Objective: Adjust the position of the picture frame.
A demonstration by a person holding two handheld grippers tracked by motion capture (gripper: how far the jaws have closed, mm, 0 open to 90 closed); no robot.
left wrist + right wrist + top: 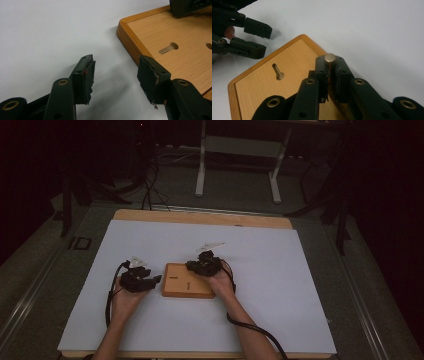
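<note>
Now the left gripper (159,279) rests on the white desk (280,270) just beside the left edge of the wooden board (186,281), its jaws wide apart and holding nothing. Over the board's right part, the right gripper (331,65) has its jaws narrow, clamped on a metal pin (330,58).
</note>
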